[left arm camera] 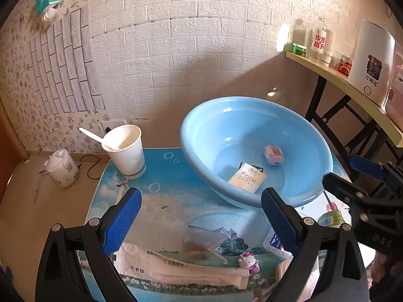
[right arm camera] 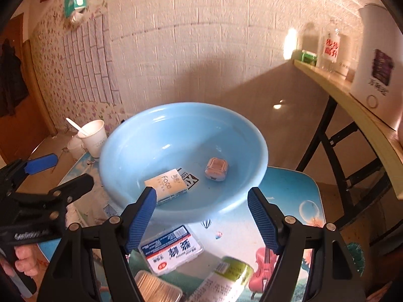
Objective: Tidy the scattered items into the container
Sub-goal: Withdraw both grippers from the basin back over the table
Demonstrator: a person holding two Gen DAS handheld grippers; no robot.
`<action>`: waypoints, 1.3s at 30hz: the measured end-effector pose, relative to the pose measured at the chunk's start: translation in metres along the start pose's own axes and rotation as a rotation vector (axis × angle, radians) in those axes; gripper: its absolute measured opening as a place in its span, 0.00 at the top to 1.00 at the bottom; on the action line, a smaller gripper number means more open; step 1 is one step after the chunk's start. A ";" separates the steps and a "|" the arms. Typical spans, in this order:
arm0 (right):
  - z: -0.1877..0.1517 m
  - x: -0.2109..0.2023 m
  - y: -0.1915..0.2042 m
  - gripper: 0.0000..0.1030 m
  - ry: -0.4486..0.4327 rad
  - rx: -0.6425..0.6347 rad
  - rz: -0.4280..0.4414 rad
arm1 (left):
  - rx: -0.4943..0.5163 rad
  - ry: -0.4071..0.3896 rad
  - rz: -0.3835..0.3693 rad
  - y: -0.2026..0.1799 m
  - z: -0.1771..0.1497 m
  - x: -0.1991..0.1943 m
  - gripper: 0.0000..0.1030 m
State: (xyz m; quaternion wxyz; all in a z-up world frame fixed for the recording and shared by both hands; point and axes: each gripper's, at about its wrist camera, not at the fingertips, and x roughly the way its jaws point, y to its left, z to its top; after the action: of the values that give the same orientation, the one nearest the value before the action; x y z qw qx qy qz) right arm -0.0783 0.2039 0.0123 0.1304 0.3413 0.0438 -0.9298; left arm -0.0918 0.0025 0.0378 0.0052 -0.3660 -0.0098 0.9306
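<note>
Both grippers hang empty with fingers spread, the right gripper [right arm camera: 201, 216] above the near rim of the blue basin [right arm camera: 121, 151], which already holds a Face tissue pack [right arm camera: 166, 182] and a small pink case [right arm camera: 216, 170]. The white labelled box [right arm camera: 172, 248], green can [right arm camera: 226, 279] and toothpick box [right arm camera: 157, 289] crowd together on the counter [right arm camera: 289, 196], so a reach for 1 could knock another. The left gripper [left arm camera: 201, 216] hovers close by, and the long flat packet [left arm camera: 176, 269] may slip its fingers.

White kettle [left arm camera: 370, 58] and glass bottle [left arm camera: 318, 39] on yellow shelf [left arm camera: 352, 85], small white cooker [left arm camera: 61, 167] on floor, brick wallpaper [left arm camera: 176, 37]
</note>
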 end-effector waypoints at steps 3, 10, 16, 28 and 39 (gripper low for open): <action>-0.012 -0.015 -0.004 0.26 -0.044 0.029 -0.017 | -0.017 -0.013 0.010 -0.001 -0.006 -0.004 0.06; -0.035 -0.031 -0.020 0.26 -0.103 0.149 -0.032 | -0.036 -0.042 0.026 -0.004 -0.024 -0.011 0.03; -0.058 -0.040 -0.026 0.19 -0.099 0.183 -0.022 | -0.072 -0.045 0.020 -0.004 -0.037 -0.020 0.01; -0.081 -0.042 -0.014 0.19 -0.079 0.099 -0.023 | -0.003 -0.041 0.005 -0.017 -0.046 -0.024 0.00; -0.087 -0.041 -0.005 0.19 -0.065 0.078 -0.021 | -0.004 -0.032 0.028 -0.013 -0.053 -0.024 0.00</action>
State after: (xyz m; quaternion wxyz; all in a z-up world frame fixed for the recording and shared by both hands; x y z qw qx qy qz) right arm 0.0043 0.2321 -0.0273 0.1085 0.3154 0.0070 -0.9427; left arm -0.0374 0.0161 0.0156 -0.0088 -0.3509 -0.0068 0.9363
